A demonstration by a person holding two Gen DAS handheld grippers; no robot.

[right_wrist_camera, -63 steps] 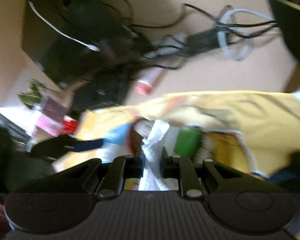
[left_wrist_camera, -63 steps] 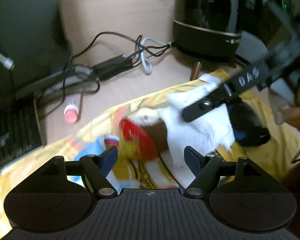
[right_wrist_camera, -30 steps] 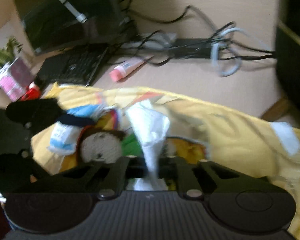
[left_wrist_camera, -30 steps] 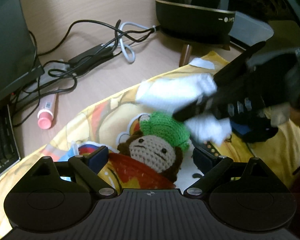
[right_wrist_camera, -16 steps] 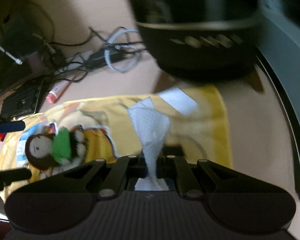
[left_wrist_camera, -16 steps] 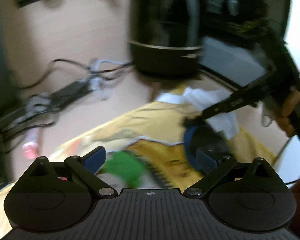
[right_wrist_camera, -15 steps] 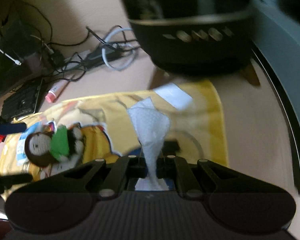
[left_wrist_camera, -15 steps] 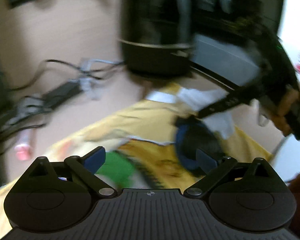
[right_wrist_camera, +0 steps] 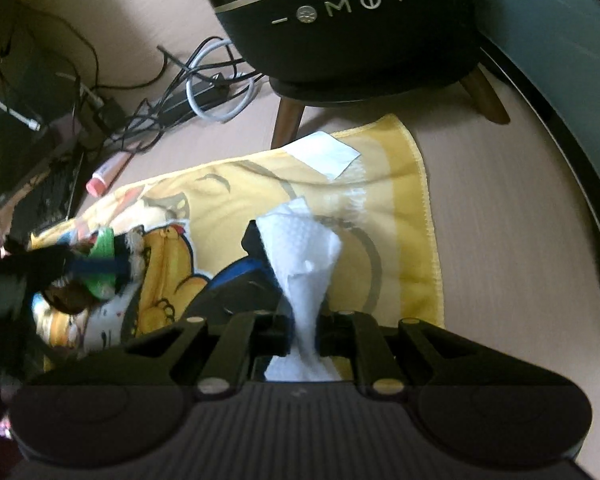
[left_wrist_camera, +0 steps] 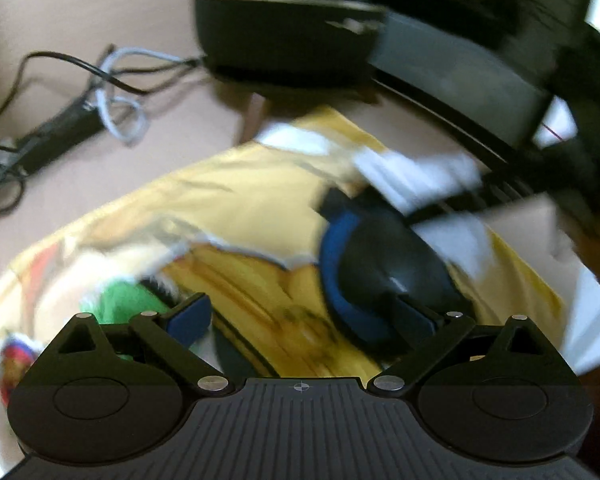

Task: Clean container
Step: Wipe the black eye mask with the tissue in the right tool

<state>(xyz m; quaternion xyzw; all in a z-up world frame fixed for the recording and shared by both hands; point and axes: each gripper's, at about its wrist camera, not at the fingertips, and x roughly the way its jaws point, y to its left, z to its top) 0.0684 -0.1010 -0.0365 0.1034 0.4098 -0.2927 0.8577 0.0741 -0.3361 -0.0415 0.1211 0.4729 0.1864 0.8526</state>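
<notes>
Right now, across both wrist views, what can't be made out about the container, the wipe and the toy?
- Dark blue-rimmed round container: smeared by motion in the left wrist view; in the right wrist view the white paper tissue covers most of it.
- Whether the tissue touches the container: cannot tell in either view.
- Green-hatted crocheted doll: blurred, crossed by the left tool.

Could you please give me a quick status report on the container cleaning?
Right gripper shut on white tissue. Left gripper open, empty, near dark blue-rimmed container on yellow cloth. Crochet doll off to the side, not blocking.
</notes>
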